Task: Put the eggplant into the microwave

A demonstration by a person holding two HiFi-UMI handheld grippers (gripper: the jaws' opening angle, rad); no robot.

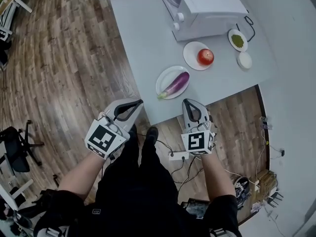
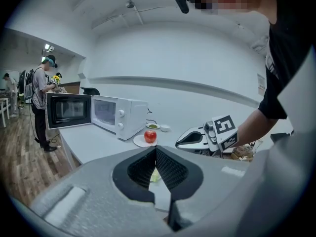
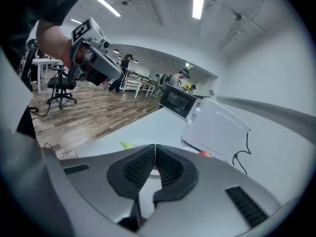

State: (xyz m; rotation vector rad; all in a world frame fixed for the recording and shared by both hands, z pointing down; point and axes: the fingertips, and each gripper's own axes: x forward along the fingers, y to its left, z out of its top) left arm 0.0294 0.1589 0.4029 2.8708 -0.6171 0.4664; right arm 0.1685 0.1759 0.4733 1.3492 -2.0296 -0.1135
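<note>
A purple eggplant (image 1: 177, 84) with a green stem lies on a white plate (image 1: 165, 76) near the table's front edge. The white microwave (image 1: 202, 6) stands at the back of the table, door closed; it also shows in the left gripper view, microwave (image 2: 118, 115), and in the right gripper view, microwave (image 3: 216, 127). My left gripper (image 1: 139, 102) hovers off the table's front left corner, jaws shut on nothing. My right gripper (image 1: 188, 102) hangs just before the table edge below the plate, also shut and empty. Only the eggplant's green stem tip (image 3: 127, 144) peeks past the right jaws.
A red apple (image 1: 205, 57) sits on a second white plate (image 1: 192, 52) by the microwave. A small dish of green stuff (image 1: 237, 40) and a white lid (image 1: 244, 60) lie at the right. A black microwave (image 2: 68, 110) stands further back. People stand on the wooden floor beyond.
</note>
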